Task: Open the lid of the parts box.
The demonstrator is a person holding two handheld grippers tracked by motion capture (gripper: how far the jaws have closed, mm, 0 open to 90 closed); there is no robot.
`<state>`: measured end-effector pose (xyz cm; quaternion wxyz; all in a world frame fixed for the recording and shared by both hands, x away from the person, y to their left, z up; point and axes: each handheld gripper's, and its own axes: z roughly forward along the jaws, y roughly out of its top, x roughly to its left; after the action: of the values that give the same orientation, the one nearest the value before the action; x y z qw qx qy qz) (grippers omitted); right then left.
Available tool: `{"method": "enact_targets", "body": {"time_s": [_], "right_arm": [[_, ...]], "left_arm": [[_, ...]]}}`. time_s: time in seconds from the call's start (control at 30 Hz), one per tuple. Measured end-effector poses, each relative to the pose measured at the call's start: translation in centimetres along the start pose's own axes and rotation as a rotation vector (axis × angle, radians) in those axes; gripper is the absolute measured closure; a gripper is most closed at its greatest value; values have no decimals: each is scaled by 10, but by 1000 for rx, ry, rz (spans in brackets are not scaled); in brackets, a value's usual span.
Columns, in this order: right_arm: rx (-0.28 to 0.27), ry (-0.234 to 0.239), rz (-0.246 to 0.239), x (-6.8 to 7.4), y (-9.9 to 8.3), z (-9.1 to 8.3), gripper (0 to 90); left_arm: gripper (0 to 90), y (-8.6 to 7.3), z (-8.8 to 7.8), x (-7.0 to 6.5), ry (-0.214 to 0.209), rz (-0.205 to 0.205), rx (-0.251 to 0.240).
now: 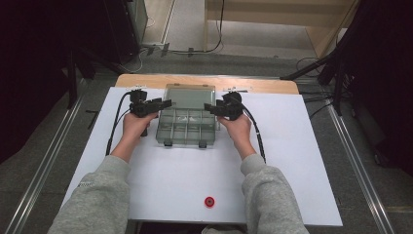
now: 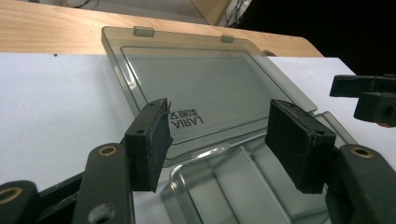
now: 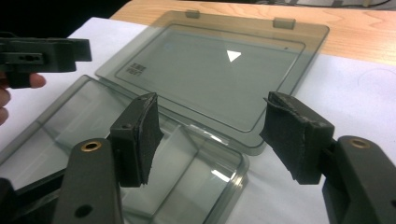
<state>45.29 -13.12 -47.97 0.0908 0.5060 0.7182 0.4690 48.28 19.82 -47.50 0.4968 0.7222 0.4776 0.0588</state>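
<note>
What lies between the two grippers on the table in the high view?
The clear plastic organiser box lies between the left gripper and right gripper, its lid opened flat toward the far edge.

Smoky clear box, white table, red disc, grey sleeves

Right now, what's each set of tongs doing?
Left tongs: open, holding nothing, above the clear compartment box.
Right tongs: open, holding nothing, above the same box by its lid.
</note>
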Motion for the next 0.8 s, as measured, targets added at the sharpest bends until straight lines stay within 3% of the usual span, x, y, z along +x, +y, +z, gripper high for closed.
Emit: {"method": "enact_targets", "body": {"time_s": [0.13,0.23,0.3,0.4,0.8], "right_arm": [[27,22,-21,5,0,-3,357],[31,33,-37,9,-2,-7,356],[30,37,-40,10,-2,-9,354],[40,48,-61,13,-2,-15,335],[54,74,-116,27,-9,-30,304]], "left_arm": [[392,0,-2,-5,-18,7,26],[392,-1,-3,-9,-21,39,49],[322,-1,-3,-10,-28,42,54],[316,-2,-5,-14,-59,43,88],[315,-9,-17,-33,-84,96,104]]}}
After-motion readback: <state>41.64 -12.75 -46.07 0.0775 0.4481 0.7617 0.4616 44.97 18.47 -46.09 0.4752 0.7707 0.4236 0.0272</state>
